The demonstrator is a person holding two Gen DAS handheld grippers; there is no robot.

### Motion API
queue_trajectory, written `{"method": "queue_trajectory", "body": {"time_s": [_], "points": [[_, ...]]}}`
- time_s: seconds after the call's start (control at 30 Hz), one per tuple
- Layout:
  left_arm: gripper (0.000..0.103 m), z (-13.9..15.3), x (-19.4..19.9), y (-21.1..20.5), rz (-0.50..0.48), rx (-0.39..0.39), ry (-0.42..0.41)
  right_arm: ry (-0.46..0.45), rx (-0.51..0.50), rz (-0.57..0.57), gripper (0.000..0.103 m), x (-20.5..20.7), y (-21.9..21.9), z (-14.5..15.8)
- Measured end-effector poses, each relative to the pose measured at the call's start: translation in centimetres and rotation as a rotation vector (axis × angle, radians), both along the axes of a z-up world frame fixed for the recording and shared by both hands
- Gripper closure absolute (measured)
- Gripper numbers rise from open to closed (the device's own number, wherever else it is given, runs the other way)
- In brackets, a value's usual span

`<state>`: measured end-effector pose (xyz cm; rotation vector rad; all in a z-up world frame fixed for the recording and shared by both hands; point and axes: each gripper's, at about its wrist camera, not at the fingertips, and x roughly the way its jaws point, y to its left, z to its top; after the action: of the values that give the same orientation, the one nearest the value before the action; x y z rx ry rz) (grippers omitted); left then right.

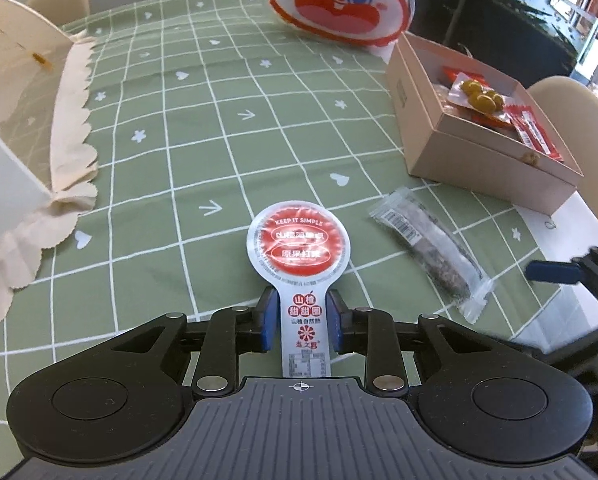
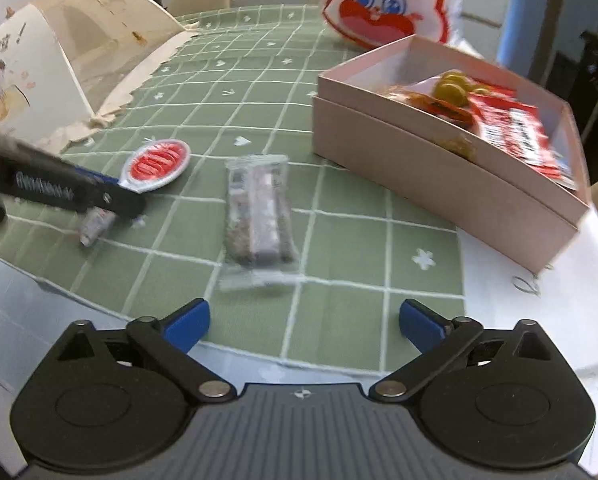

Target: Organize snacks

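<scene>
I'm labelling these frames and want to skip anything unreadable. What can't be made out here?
- Clear-wrapped snack bar: label smeared by motion blur in the right wrist view.
- Pink box: its lower snacks are buried under the upper packets in both views.
- Cartoon-face bag: top cut off by the frame edge.
- Round red lollipop pack: stem end hidden behind the left gripper body.

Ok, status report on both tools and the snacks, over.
Left tool shut on lollipop snack handle. Right tool open, empty, facing wrapped bar. Pink box part filled. Nothing in the way.
</scene>
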<state>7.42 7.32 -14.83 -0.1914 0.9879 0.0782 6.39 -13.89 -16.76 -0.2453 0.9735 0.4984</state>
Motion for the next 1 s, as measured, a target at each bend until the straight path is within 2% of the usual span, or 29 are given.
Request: {"method": "queue_trajectory", "body": {"time_s": [0.13,0.23,0.3,0.33,0.37,0.43,0.57,0.73,0.8,0.87,1.0], "points": [[0.074,0.0,-0.2,-0.6,-0.035,0.043,-0.003,-0.031,-0.001,-0.005,0.010,1.3,1.8,0.4],[0.074,0.1,-0.5,-0.5,-0.045,0.028,0.005,-0.027,-0.010,0.004,0.021,2.3,3.6,0.0],[0.074,0.0,-0.8,-0.6,-0.056,0.028,0.006,-0.020,-0.012,-0.001,0.024,2.7,4.5,-0.2],[0.074,0.0,-1.0,-0.6,-0.064,0.030,0.006,-0.029,-0.032,-0.013,0.029,2.9,5.0,-0.2],[0.074,0.0,-1.2,-0.6,-0.072,0.031,0.005,-0.041,-0.056,-0.023,0.042,2.9,5.5,-0.1],[0.074,0.0,-1.7,-0.7,-0.087,0.032,0.000,-0.019,-0.058,-0.032,0.060,2.7,5.9,0.3],[0.074,-0.1,-2.3,-0.3,-0.121,0.022,-0.015,-0.012,-0.057,-0.103,0.060,0.9,5.2,0.4],[0.074,-0.1,-2.5,0.3,-0.158,-0.004,-0.031,-0.036,-0.020,-0.095,0.058,-2.6,4.4,0.3],[0.074,-0.2,-2.5,0.5,-0.168,-0.010,-0.033,-0.035,-0.005,-0.111,0.055,-2.9,4.3,0.4],[0.074,-0.2,-2.6,0.5,-0.181,-0.011,-0.037,-0.049,-0.010,-0.146,0.047,-2.7,4.4,0.2],[0.074,-0.3,-2.7,0.6,-0.200,-0.014,-0.047,-0.088,-0.065,-0.140,0.048,-2.4,5.6,0.0]]}}
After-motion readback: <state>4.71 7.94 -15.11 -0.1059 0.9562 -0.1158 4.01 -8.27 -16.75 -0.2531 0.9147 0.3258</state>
